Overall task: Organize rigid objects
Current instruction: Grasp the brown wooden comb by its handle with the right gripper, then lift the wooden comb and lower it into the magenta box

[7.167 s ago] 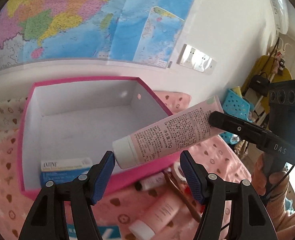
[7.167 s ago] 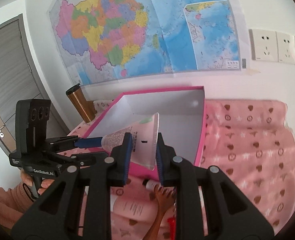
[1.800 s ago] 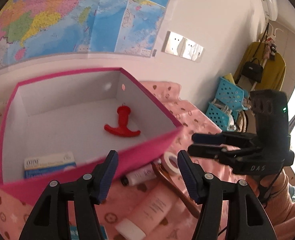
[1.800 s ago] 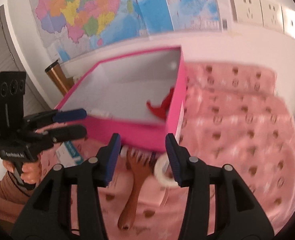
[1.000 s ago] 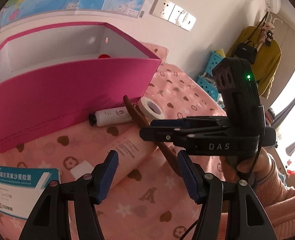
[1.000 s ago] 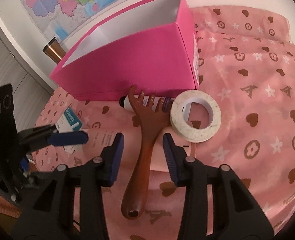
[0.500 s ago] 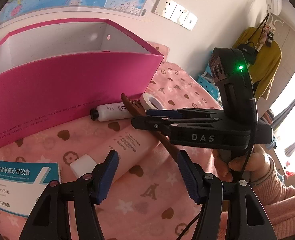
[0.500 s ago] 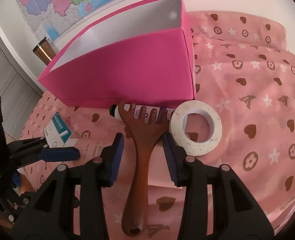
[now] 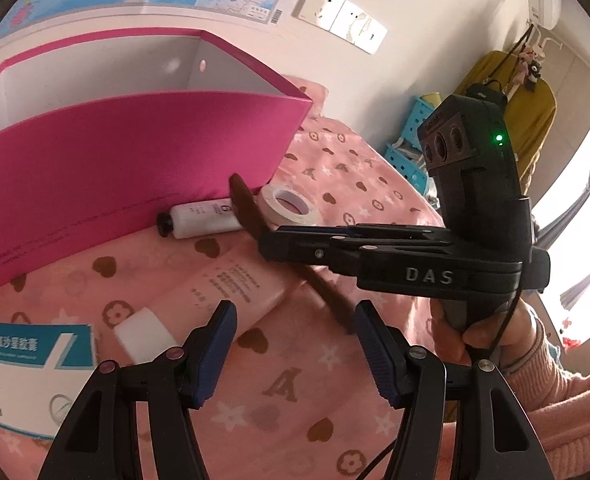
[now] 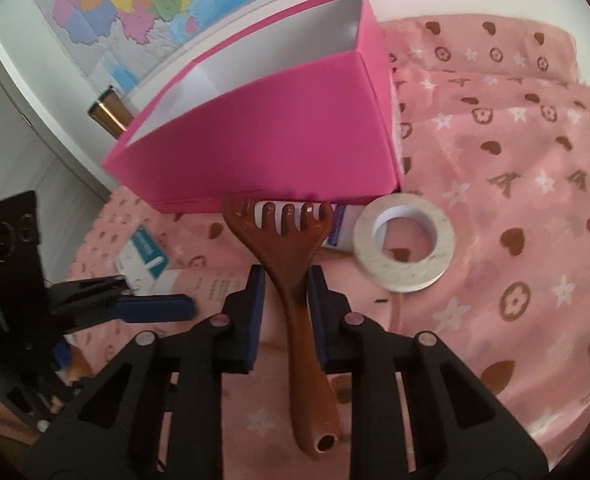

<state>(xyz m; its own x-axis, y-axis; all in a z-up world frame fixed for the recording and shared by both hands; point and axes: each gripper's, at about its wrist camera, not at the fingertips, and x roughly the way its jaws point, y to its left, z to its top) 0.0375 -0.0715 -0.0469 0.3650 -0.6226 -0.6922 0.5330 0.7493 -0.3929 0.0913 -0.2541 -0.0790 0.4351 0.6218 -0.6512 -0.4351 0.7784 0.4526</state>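
Jaws of the right hand-held gripper [image 10: 285,292] are closing around the back scratcher [image 10: 291,276] beside the pink box [image 10: 279,140].

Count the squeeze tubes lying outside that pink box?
2: a small white black-capped tube against the box's front wall, and a large pale pink white-capped tube nearer the camera. Others may be hidden inside.

Both fisheyes ride the wrists, close in, looking forward and downward along the fingers.

Left view: faces the pink box [image 9: 135,160] front from its left, with the right hand-held gripper [image 9: 279,242] crossing frame.

Right view: faces the box corner from the right, left hand-held gripper [image 10: 151,307] at its left edge.

Shared: box, tape roll [image 10: 405,242], brown scratcher [image 10: 295,280], pink cloth [image 9: 335,184].
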